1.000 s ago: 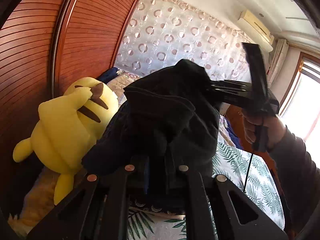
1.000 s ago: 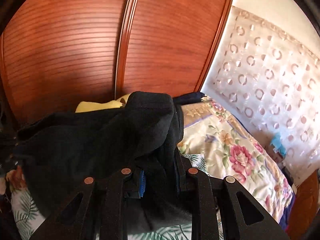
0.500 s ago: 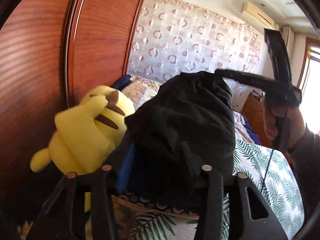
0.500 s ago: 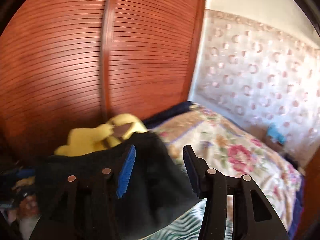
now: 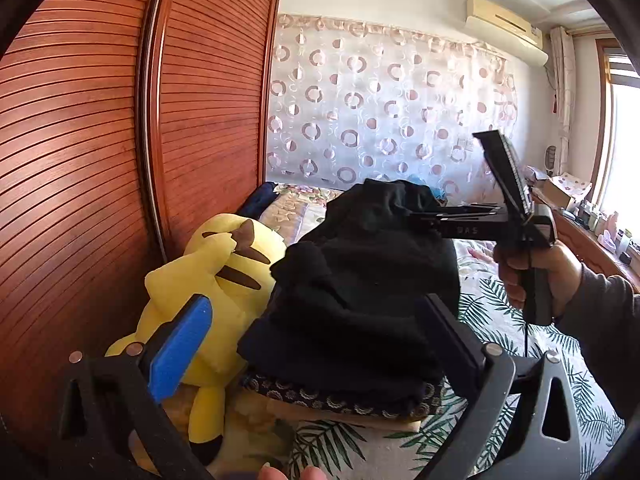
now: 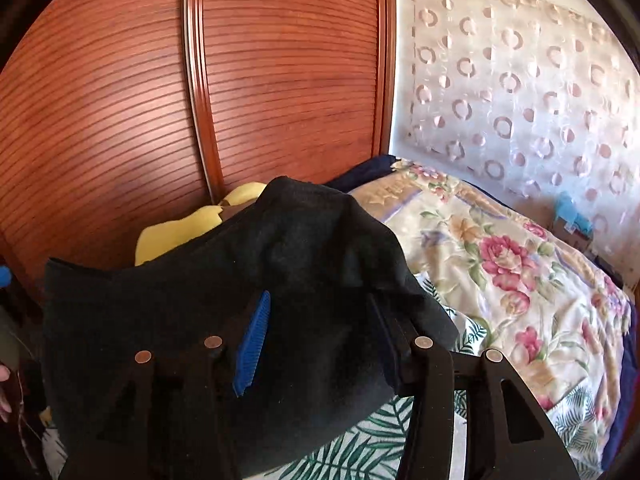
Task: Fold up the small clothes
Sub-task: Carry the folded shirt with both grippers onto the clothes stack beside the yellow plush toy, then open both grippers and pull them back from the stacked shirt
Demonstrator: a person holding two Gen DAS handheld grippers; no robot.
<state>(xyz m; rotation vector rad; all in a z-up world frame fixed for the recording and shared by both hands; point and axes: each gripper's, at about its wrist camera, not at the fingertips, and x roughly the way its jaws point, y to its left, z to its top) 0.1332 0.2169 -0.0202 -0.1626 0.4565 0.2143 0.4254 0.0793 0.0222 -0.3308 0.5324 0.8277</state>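
The black garment (image 5: 360,292) is a thick, soft, fleece-like piece, bunched and folded over on itself into a rounded heap with several rolled layers showing along its left side. It rests on top of a stack of folded clothes (image 5: 344,394), whose uppermost visible layer is a dark fabric with small pale ring patterns along its edge at 6 o'clock below the black heap. In the right wrist view the black garment (image 6: 280,280) fills the lower left, its surface matte and creased, one corner drooping towards 4 o'clock.
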